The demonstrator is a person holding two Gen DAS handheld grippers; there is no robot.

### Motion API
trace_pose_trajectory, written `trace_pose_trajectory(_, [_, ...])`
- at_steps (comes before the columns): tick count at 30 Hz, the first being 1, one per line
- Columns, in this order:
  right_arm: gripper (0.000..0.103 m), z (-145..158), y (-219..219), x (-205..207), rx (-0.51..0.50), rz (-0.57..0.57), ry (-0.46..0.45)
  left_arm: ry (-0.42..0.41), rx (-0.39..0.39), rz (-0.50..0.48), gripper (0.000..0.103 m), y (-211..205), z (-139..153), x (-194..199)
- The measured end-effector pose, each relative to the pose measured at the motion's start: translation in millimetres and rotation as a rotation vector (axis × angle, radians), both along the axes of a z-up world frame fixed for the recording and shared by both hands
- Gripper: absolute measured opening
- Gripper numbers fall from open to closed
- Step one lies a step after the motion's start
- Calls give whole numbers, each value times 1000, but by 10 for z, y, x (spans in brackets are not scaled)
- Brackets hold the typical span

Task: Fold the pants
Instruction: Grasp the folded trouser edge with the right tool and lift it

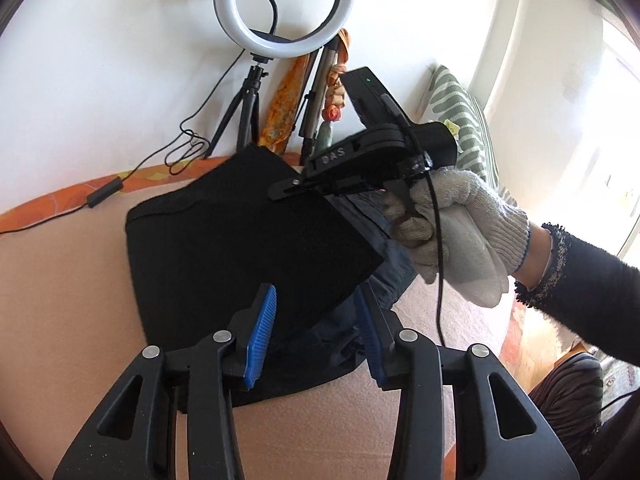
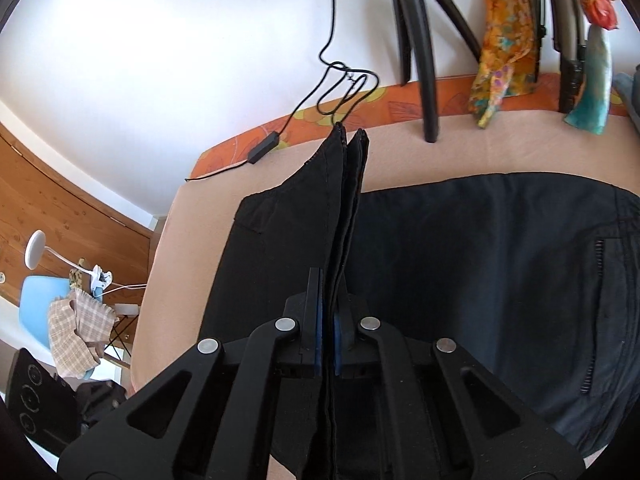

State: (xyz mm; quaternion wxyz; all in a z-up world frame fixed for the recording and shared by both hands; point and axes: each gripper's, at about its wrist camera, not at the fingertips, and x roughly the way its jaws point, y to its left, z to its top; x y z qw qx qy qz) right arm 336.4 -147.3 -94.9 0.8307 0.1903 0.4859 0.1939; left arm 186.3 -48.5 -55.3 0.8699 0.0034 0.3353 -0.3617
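Both wrist cameras are looking forward and down, close over the pants (image 2: 460,264) on the bed (image 1: 80,280); both are catching the tripod (image 2: 420,40) by the wall

A peach-covered bed (image 2: 400,152) carries dark pants (image 2: 480,260) and a tripod (image 2: 428,60).

The pants (image 2: 460,272) lie on the bed (image 2: 460,148), with the tripod (image 2: 420,40) behind them against the wall (image 2: 160,60).
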Motion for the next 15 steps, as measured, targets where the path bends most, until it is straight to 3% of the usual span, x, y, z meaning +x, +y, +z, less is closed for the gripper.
trace_pose_trajectory(2, [5, -20, -160, -62, 1, -24, 4, -13, 52, 43, 39, 77, -15, 28])
trace_pose_trajectory(7, [5, -21, -557, -142, -16, -63, 7, 30, 89, 118, 39, 209, -178, 208])
trace_pose_trajectory(15, [5, 72, -1259, -336, -88, -109, 8, 41, 97, 51, 39, -195, -307, 395])
